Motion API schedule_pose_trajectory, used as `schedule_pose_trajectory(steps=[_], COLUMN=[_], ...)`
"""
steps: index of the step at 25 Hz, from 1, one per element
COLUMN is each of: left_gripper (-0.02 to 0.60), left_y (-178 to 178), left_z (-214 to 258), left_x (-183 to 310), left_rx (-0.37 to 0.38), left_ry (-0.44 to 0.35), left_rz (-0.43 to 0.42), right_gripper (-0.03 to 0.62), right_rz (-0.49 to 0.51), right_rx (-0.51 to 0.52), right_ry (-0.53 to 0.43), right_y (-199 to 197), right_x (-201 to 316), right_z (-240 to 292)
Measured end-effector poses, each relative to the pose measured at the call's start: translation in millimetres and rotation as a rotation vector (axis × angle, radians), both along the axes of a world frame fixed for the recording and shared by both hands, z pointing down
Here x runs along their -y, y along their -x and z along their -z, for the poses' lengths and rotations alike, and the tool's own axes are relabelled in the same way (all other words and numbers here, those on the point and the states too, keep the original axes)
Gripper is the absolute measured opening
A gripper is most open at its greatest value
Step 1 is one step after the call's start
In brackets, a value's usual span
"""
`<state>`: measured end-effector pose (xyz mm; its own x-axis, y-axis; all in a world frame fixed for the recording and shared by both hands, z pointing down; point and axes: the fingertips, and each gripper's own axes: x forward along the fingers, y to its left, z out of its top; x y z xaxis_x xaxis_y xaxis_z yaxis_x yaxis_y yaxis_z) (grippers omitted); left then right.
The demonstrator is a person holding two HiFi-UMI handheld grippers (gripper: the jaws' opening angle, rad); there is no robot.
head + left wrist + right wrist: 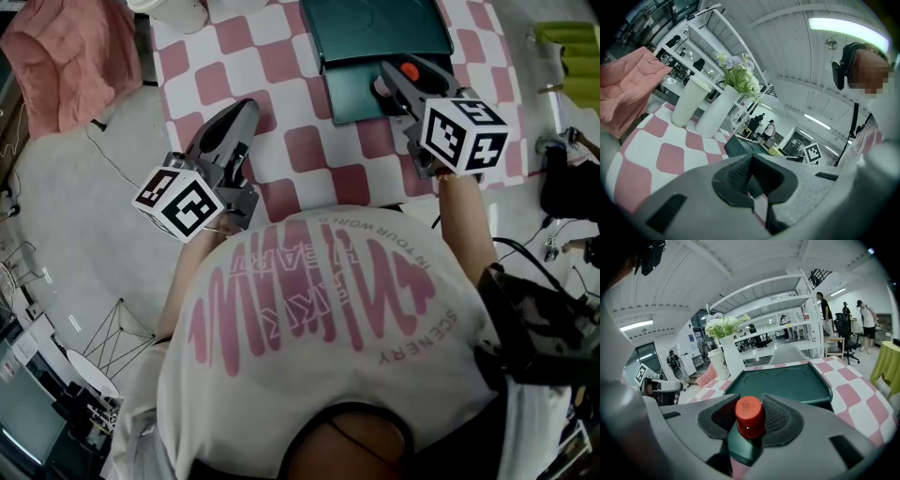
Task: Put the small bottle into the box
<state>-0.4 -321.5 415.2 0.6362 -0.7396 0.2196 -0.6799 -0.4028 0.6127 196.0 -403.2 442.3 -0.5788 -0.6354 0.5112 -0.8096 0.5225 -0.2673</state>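
The small bottle [409, 70] has a red cap [750, 414] and sits between the pads of my right gripper [398, 79], which is shut on it just below the cap. It hangs at the near right corner of the dark green box [375, 33]. In the right gripper view the box [792, 383] lies flat just beyond the jaws, its shallow inside bare. My left gripper [244, 111] is over the near left part of the checked cloth, well apart from the box. Its jaws [752, 177] are closed with nothing between them.
A pink and white checked cloth [281, 84] covers the table. At its far left stand a white cup [690, 101] and a white vase with flowers [719, 112]. A pink garment [70, 56] lies left of the table. A person's body fills the lower head view.
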Motion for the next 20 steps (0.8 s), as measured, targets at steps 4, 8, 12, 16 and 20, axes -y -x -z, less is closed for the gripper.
schedule_pose_trajectory(steps=[4, 8, 12, 16, 20], left_gripper=[0.006, 0.006, 0.006, 0.006, 0.006], left_y=[1.0, 5.7, 5.7, 6.0, 5.6], left_z=[-3.1, -6.6, -4.3, -7.0, -5.0], left_x=[-0.6, -0.8, -1.0, -1.2, -1.2], left_rx=[0.001, 0.002, 0.002, 0.0, 0.001], left_ry=[0.0, -0.001, -0.002, -0.001, -0.004], left_rz=[0.013, 0.027, 0.035, 0.04, 0.039], right_gripper=[0.144, 0.144, 0.144, 0.146, 0.146], right_rz=[0.015, 0.029, 0.034, 0.036, 0.033], right_rx=[-0.016, -0.03, -0.039, -0.048, -0.052], right_ry=[0.014, 0.018, 0.026, 0.03, 0.037], right_y=[1.5, 5.7, 4.6, 3.8, 2.4], right_x=[1.2, 1.7, 2.7, 2.4, 1.9], right_z=[-9.6, -17.1, -17.6, -22.7, -23.7])
